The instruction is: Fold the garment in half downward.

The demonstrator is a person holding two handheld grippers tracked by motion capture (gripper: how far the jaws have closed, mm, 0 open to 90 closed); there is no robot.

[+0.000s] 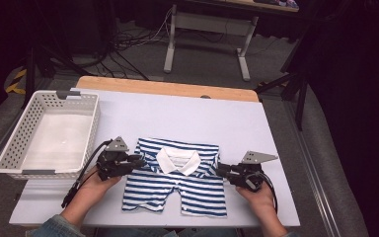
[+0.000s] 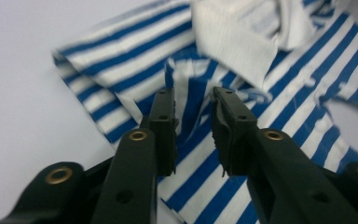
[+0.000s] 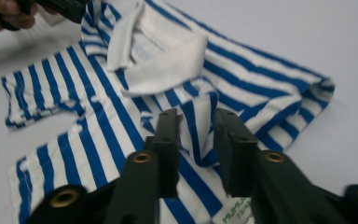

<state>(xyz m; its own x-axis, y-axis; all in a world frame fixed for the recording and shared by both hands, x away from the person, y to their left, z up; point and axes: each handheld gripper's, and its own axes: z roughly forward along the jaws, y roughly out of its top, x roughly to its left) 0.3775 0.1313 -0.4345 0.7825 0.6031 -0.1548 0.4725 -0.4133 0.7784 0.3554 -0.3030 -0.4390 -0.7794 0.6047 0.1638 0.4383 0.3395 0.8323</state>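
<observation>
Striped romper [image 1: 177, 182] lies flat, white basket [image 1: 10, 153] well left.

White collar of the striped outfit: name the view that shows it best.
The right gripper view: the white collar lies whole and close, both flaps spread. The high view shows the collar whole but small. The left gripper view cuts it at the top edge.

Striped romper [image 2: 279, 93] cropped by frame edges; label [image 3: 230, 212] print unreadable

Blue/white striped romper [image 1: 177, 185] flat on table, collar up.
</observation>
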